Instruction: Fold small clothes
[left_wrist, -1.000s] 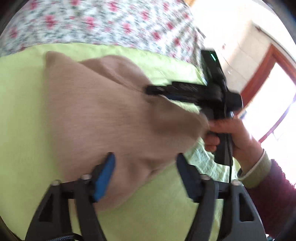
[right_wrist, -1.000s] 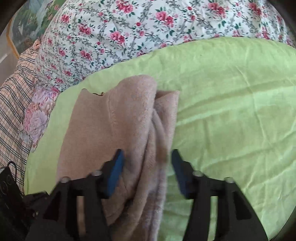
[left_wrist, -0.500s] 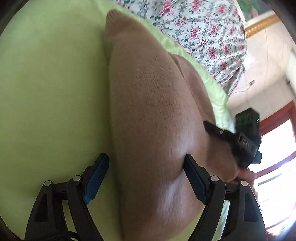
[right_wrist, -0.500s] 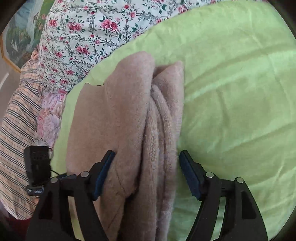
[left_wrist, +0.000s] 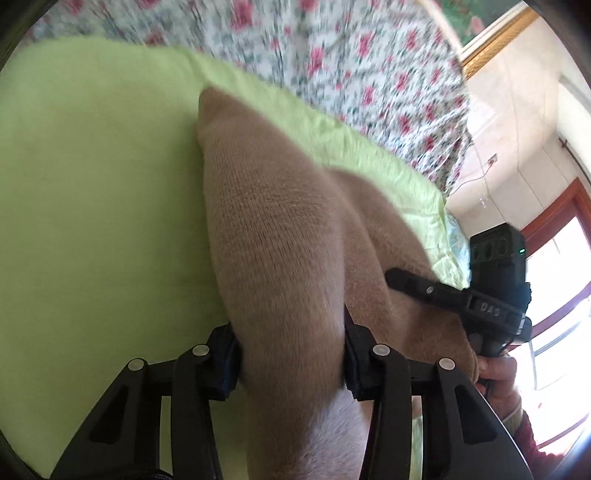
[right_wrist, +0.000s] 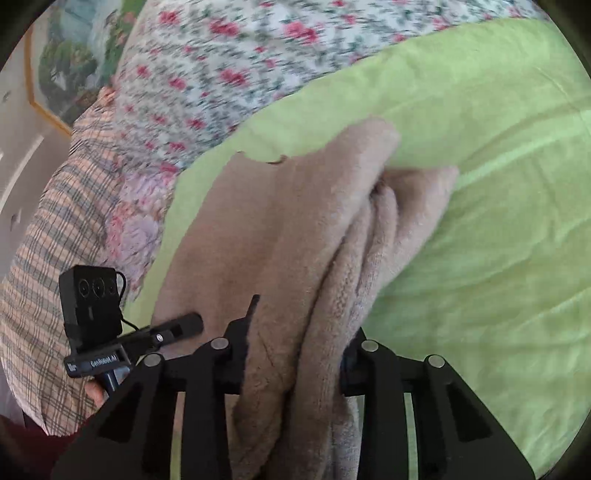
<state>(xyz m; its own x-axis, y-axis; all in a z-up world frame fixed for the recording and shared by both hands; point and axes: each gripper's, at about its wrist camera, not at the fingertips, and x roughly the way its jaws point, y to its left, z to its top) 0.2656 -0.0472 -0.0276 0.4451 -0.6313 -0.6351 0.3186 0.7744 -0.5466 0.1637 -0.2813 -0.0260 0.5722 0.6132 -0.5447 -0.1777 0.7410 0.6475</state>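
A tan knitted garment (left_wrist: 280, 236) lies bunched on a light green sheet (left_wrist: 92, 206). My left gripper (left_wrist: 291, 358) is shut on its near edge; the cloth fills the gap between the jaws. In the right wrist view the same garment (right_wrist: 295, 229) is gathered in thick folds, and my right gripper (right_wrist: 291, 365) is shut on that bundle. Each gripper shows in the other's view: the right one (left_wrist: 491, 295) at the garment's right side, the left one (right_wrist: 110, 332) at its left side.
A floral quilt (right_wrist: 229, 62) lies beyond the green sheet (right_wrist: 498, 221). A plaid cloth (right_wrist: 48, 258) lies at the left. A wall and a red-framed window (left_wrist: 554, 236) are at the right.
Both grippers went from open around the garment to shut on it. Both moved closer in, so the cloth now fills the space between the jaws.
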